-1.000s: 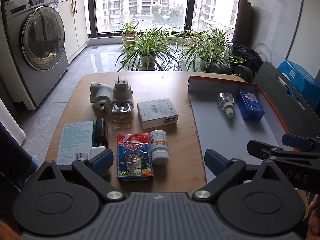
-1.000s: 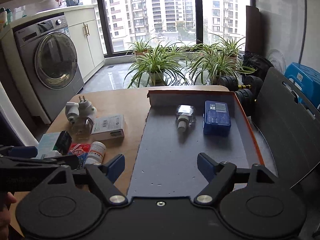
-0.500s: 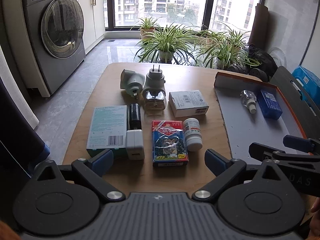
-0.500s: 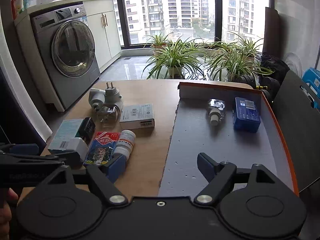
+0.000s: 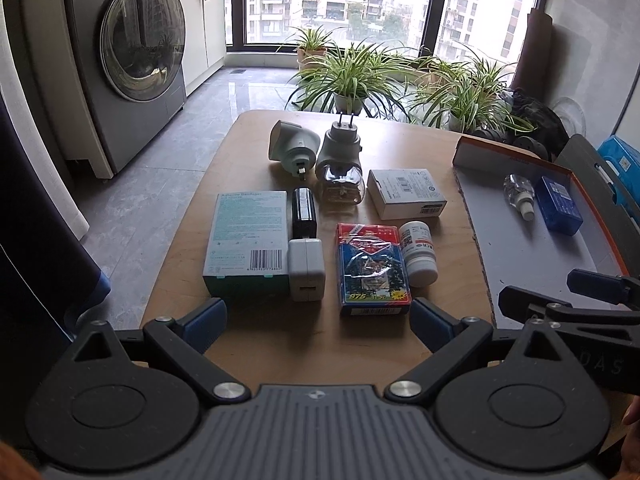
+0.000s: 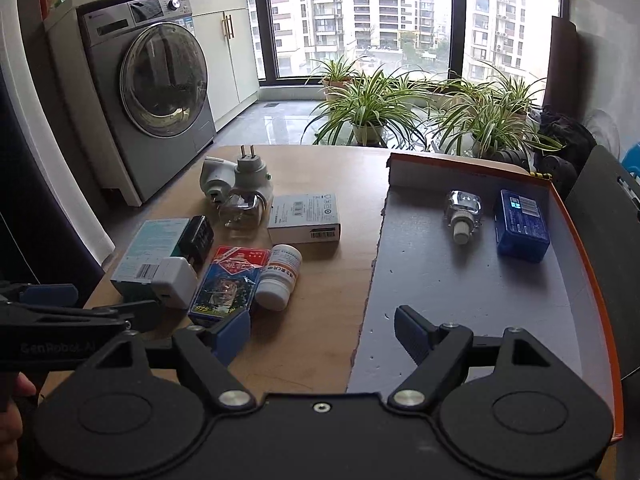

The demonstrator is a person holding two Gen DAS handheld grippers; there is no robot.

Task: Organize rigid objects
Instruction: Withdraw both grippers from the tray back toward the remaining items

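Several small items lie on the wooden table [image 5: 400, 136]: a teal box [image 5: 247, 240], a white charger [image 5: 306, 274], a black block [image 5: 303, 212], a card pack [image 5: 372, 272], a white pill bottle [image 5: 418, 252], a white box [image 5: 406, 192] and two plug-in units [image 5: 340, 164]. An orange-rimmed grey tray [image 6: 452, 280] holds a clear bottle [image 6: 462, 212] and a blue box [image 6: 520, 224]. My left gripper [image 5: 318, 320] is open and empty near the table's front edge. My right gripper [image 6: 322, 332] is open and empty over the tray's near left edge.
A washing machine [image 5: 132, 48] stands at the left. Potted plants [image 5: 352, 76] line the window behind the table. A dark chair [image 6: 608, 216] stands right of the tray. A blue crate [image 5: 624, 160] is at the far right.
Both grippers have pulled back and shifted left, so more of the table's left side and its items shows. Both stay open and nothing was picked up.
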